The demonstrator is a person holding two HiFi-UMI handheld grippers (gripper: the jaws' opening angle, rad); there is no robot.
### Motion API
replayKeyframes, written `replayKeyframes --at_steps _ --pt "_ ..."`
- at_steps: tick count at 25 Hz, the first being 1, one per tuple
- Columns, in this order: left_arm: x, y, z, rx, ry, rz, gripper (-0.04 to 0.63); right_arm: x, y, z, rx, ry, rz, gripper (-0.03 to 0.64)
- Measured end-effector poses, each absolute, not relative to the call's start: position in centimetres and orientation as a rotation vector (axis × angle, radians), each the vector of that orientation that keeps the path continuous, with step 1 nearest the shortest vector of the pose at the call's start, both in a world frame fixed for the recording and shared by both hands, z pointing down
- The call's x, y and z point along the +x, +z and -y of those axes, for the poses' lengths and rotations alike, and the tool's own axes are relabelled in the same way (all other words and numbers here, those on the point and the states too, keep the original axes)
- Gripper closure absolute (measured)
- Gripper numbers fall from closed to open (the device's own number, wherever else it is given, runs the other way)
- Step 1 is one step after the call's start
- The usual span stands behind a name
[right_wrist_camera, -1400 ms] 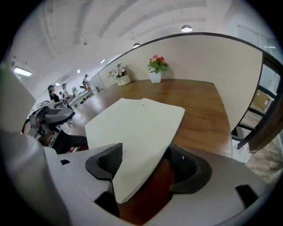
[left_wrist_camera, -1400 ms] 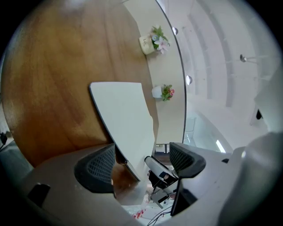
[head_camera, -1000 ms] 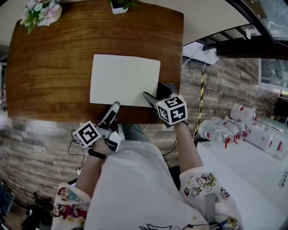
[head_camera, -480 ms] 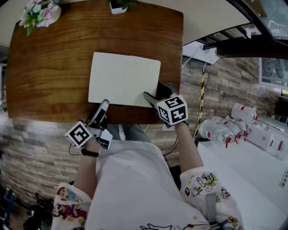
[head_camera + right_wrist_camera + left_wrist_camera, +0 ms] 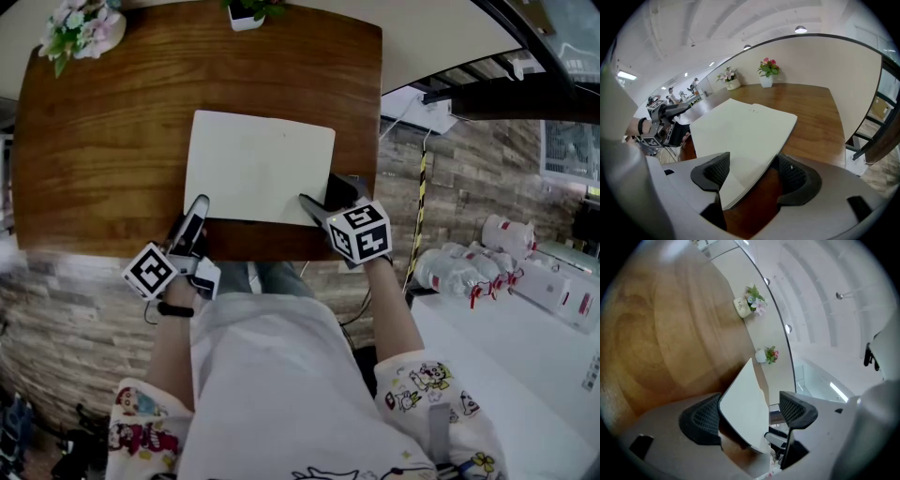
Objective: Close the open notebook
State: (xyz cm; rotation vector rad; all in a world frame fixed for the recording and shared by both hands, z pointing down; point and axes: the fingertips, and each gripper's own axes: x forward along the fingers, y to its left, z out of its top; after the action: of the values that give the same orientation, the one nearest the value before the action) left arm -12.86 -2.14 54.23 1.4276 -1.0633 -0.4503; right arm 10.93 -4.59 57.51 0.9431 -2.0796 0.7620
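A white notebook lies on the brown wooden table, with a dark shadow under its near edge. My right gripper is at its near right corner. In the right gripper view the jaws of this gripper stand wide apart around that corner of the notebook, and bare wood shows beside it. My left gripper is at the near left corner. In the left gripper view the notebook corner lies against the left jaw of the open gripper, apart from the right jaw.
A flower pot stands at the table's far left corner and a small white pot at the far edge. The table's near edge runs just under both grippers. Right of the table are a stone wall and plastic bottles.
My left gripper has moved left and forward, from below the table's edge to the notebook's near left corner. The notebook shifted slightly away. The right gripper stayed put.
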Motion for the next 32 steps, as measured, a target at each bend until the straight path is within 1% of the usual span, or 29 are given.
replayKeyframes --at_steps 14,15,17,18,19,21,25,32 --pt "-12.7 55.5 3.8 1.405 -0.337 1.014 0.247 10.8 57.6 4.6 0.947 0.766 2.073 0.308" --pt "-12.8 55.7 3.8 1.401 -0.322 1.023 0.281 10.9 57.6 4.6 0.948 0.766 2.074 0.308" --pt "-13.0 56.0 3.5 1.398 -0.292 1.045 0.496 10.9 57.5 4.5 0.949 0.766 2.074 0.308" --pt "-13.1 56.1 3.4 1.396 -0.284 1.052 0.526 10.9 57.5 4.5 0.949 0.767 2.074 0.308" --pt "-13.2 56.1 3.3 1.394 -0.28 1.057 0.528 10.9 57.5 4.5 0.949 0.767 2.074 0.308" --pt "-13.3 56.0 3.3 1.386 -0.293 1.057 0.563 10.9 57.5 4.6 0.949 0.766 2.078 0.308" --pt "-12.8 55.0 3.6 1.407 -0.352 1.037 0.574 11.0 57.5 4.5 0.961 0.763 2.086 0.308" --pt "-12.5 53.7 3.6 1.489 -0.311 1.041 0.581 11.1 57.4 4.7 0.986 0.784 2.109 0.31"
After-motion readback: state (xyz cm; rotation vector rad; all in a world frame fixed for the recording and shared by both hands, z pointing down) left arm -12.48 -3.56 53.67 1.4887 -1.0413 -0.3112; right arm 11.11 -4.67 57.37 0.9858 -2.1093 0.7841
